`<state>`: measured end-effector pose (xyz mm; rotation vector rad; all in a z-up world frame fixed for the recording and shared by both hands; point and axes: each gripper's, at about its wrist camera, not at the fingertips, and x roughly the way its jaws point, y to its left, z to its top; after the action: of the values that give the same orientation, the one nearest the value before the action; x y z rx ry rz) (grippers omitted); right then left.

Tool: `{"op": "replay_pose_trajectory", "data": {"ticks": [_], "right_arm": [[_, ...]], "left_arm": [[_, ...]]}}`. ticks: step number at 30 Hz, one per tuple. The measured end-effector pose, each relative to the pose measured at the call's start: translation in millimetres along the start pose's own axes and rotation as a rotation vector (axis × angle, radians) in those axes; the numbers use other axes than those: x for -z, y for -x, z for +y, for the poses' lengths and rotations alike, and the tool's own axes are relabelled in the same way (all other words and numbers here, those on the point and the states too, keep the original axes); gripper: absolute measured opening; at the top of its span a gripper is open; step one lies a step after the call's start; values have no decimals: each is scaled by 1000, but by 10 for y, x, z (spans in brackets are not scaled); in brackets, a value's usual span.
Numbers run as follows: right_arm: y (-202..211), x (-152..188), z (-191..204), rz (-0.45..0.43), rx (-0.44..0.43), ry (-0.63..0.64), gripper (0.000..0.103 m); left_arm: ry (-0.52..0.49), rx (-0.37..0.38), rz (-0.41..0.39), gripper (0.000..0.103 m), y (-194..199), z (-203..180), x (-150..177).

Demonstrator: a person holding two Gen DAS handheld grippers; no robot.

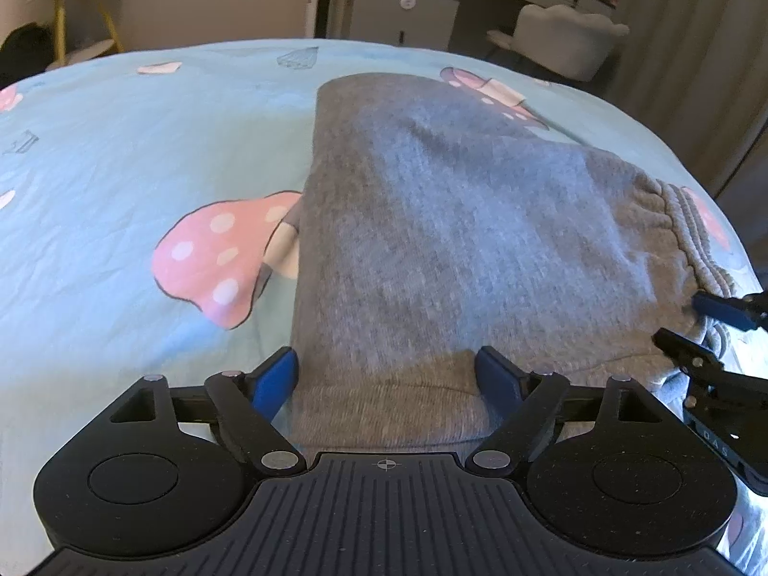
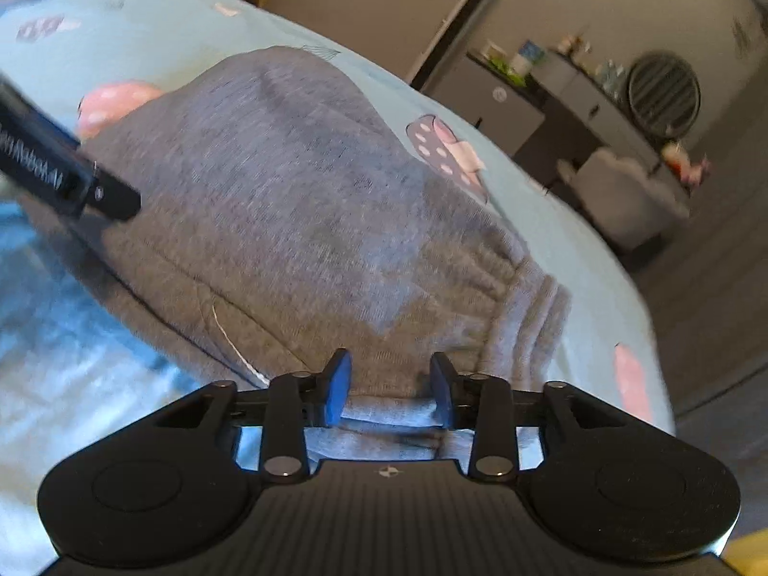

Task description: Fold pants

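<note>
Grey knit pants (image 1: 432,221) lie folded on a light blue bedsheet with pink mushroom prints (image 1: 120,153). The ribbed waistband (image 1: 691,230) is at the right. My left gripper (image 1: 389,374) is open, its blue pads either side of the near hem of the pants. My right gripper (image 2: 391,384) is open around the waistband corner (image 2: 528,317), with cloth lying between the pads. It shows at the right edge of the left wrist view (image 1: 705,331). The left gripper's finger shows at the left of the right wrist view (image 2: 110,197).
The bed edge curves around the far side. Beyond it stand a grey cabinet (image 1: 403,14), a desk with a light upholstered chair (image 1: 566,38), and a small yellow-legged shelf (image 1: 81,5) at the far left.
</note>
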<state>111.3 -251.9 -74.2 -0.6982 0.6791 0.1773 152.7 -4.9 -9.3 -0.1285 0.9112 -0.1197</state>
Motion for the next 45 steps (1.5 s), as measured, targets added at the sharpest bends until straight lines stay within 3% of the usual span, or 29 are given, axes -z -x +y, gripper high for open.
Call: {"op": "replay_pose_trajectory", "data": {"ticks": [2,5,7,9,13,15,18,23,27,29,32,37,40,45], "right_arm": [[48,23,-30,14,59,0,67],[97,80,-156,132,168,-44,90],[138,221,-241,240,187,-115,91],[292,423,-284,273,107,-234,99],[583,782,-156,311,-91,-413,99],[681,893,-74,319,-143,-460,99],[828,985,-35,286,-163,-548,99],[1053,1114,-72,113,-142,-723,99],[1000,1161,-92,95,-138,-749,99],[1022,1140,-82,71,-75,-754,99],[1036,1055,10,9,-28,-690,99],[963,930,128,-95,-51,-604,99],[880,915,162,-97,-111,-609,99],[819,915,204,-65,-83,-608,99]], "left_arm": [[36,6,11,90,49,69,30],[89,5,53,92,170,177,130],[110,5,28,88,330,205,261],[107,22,1,89,496,171,404],[89,31,-71,94,809,15,653],[67,20,-97,96,936,-80,701],[-3,-11,-106,98,1066,-251,725],[-70,-34,-131,101,1171,-380,805],[-63,-66,-149,101,1077,-385,912],[-60,-98,-151,101,996,-384,966],[-40,-96,-127,101,892,-357,959],[-34,-112,-152,101,804,-332,996],[-23,-105,-134,101,738,-325,1004],[-32,-96,-122,101,675,-338,1018]]}}
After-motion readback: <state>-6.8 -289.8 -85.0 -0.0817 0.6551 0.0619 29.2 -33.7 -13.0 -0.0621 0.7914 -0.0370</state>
